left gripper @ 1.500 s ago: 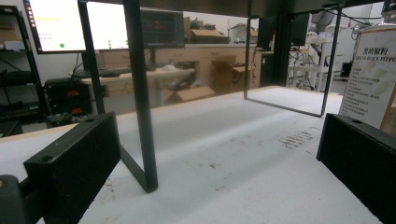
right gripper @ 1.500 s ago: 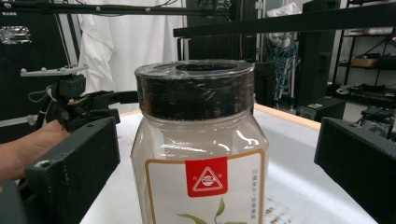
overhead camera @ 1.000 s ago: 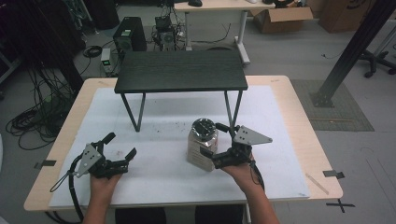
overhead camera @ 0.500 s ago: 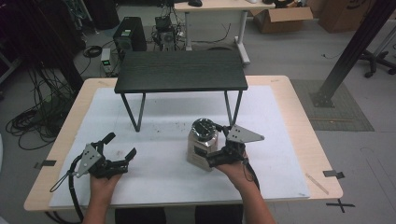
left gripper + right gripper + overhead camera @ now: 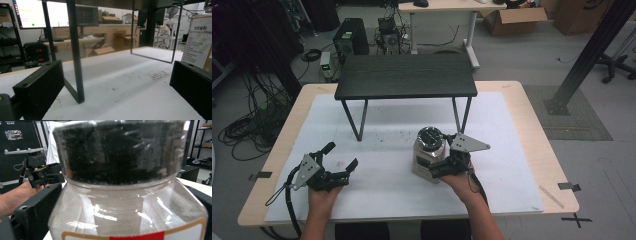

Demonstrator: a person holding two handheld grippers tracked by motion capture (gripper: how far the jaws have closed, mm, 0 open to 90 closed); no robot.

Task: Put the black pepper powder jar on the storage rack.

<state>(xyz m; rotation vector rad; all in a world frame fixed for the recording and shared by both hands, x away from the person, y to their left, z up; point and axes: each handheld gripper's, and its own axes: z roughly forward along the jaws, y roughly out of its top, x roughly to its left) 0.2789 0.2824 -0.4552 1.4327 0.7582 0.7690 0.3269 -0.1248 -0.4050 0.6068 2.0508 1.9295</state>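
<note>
A clear jar (image 5: pixel 428 156) with a dark lid, holding black pepper, stands on the white mat right of centre. My right gripper (image 5: pixel 443 156) is at its right side with one jaw on either side of it. In the right gripper view the jar (image 5: pixel 130 195) sits between the jaws, which stand wide, so the gripper is open. My left gripper (image 5: pixel 341 156) rests low at the left of the mat, open with nothing in it. Its own view looks across the mat between its jaws (image 5: pixel 117 77) to the jar's label (image 5: pixel 197 42) at the far right.
A black low stand (image 5: pixel 406 76) on thin metal legs (image 5: pixel 75 50) spans the back of the white mat (image 5: pixel 382 125). The mat lies on a wooden table (image 5: pixel 532 130). The person's other hand (image 5: pixel 15 195) and the left gripper (image 5: pixel 42 173) show behind the jar.
My right gripper has slid a little to the left, closer around the jar. The jar and the left gripper have stayed in place.
</note>
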